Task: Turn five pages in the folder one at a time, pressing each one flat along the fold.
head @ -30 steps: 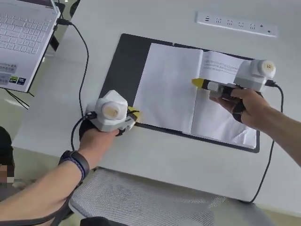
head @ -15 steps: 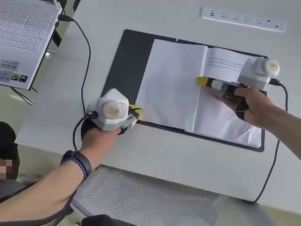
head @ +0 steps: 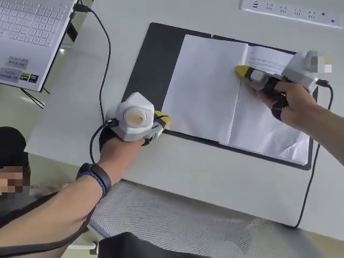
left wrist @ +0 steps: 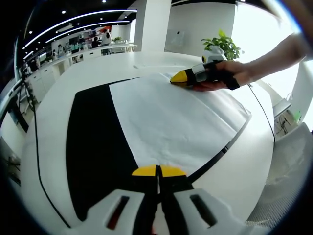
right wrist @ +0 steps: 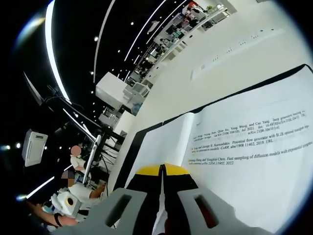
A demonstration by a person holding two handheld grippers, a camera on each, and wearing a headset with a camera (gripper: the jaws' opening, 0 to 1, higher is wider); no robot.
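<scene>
One blank white sheet [head: 204, 80] at least lies turned in the open black folder [head: 148, 64] on the white table [head: 188, 172] — how many of five, I cannot tell. The right gripper [head: 242, 70], jaws together and empty, bears on the fold's top; the left gripper [head: 161, 119], likewise closed, rests at the folder's near edge.

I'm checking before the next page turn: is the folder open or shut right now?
Open: the folder lies flat on the table, with white pages spread on both sides of the fold.
</scene>
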